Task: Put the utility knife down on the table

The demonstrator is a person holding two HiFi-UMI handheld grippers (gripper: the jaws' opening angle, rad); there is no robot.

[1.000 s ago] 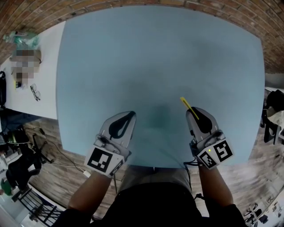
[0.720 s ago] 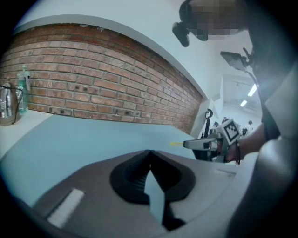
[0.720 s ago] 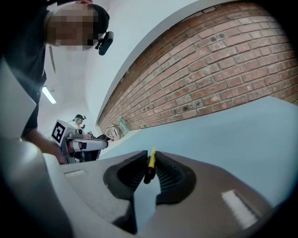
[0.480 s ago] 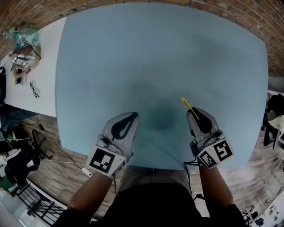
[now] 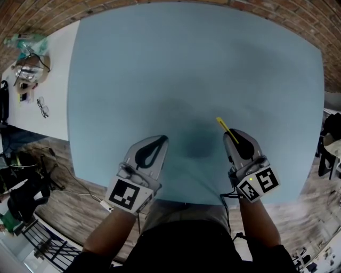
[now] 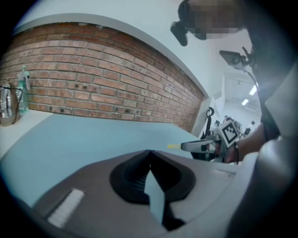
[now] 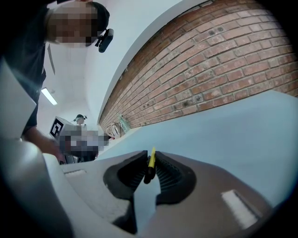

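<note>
Table (image 5: pixel 186 80): fills the centre, backs onto brick wall (image 5: pixel 53 16).
Left gripper (image 5: pixel 159 138): hangs over the near edge, left of centre.
Right gripper (image 5: pixel 230 133): hangs level with it, well apart to the right.
Utility knife (image 5: pixel 224 125): sits between the right jaws, projects forward above the table.
Side table (image 5: pixel 56 90): lies beside the left edge, carries glasses (image 5: pixel 42 110).

A light-blue table (image 5: pixel 186 64) spreads ahead of the left gripper (image 5: pixel 159 141) and right gripper (image 5: pixel 233 137), with a red brick wall (image 5: pixel 160 4) beyond its far edge. Left of the left gripper stands a white table (image 5: pixel 53 80), with wood-plank floor (image 5: pixel 85 184) nearer.
</note>
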